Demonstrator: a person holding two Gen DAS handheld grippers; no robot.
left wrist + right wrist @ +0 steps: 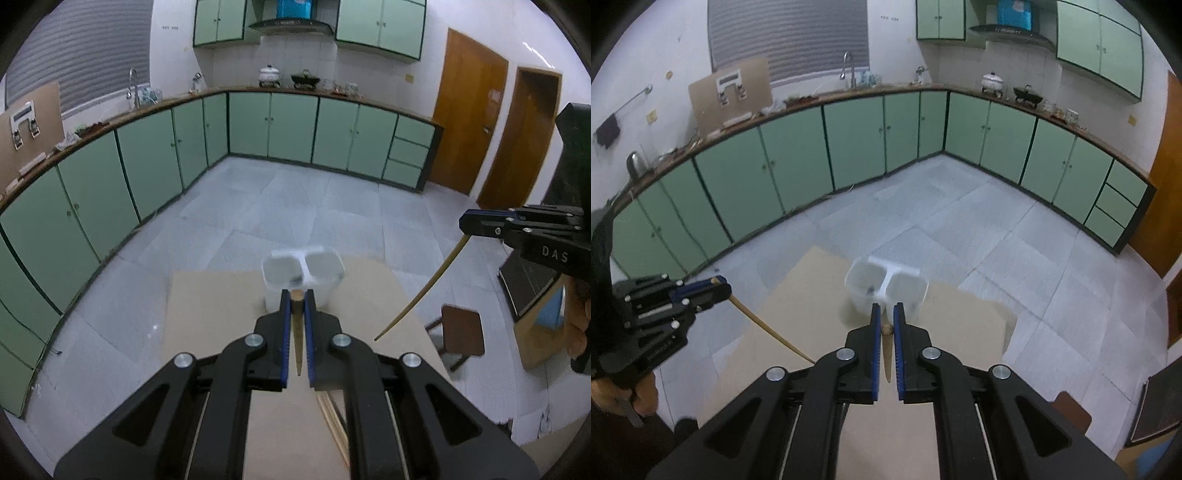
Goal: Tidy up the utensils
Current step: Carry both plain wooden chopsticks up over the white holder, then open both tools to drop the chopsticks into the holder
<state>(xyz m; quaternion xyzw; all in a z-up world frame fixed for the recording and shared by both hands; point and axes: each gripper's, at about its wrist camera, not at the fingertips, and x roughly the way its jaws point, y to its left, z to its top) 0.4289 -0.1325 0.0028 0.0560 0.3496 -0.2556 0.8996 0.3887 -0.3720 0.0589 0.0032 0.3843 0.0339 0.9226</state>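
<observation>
We see green cabinets under a brown counter, a faucet, a white pot, a dark pan, a range hood, wooden doors, a grey tiled floor, a small wooden stool.

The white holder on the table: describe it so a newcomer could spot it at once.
Start at the tan table in the middle of the green-cabinet kitchen. At its far edge stands the holder, ahead of both grippers. It is the only white tub there, split into two open-topped cups side by side.

A beige table carries a white two-compartment holder and loose chopsticks.
</observation>
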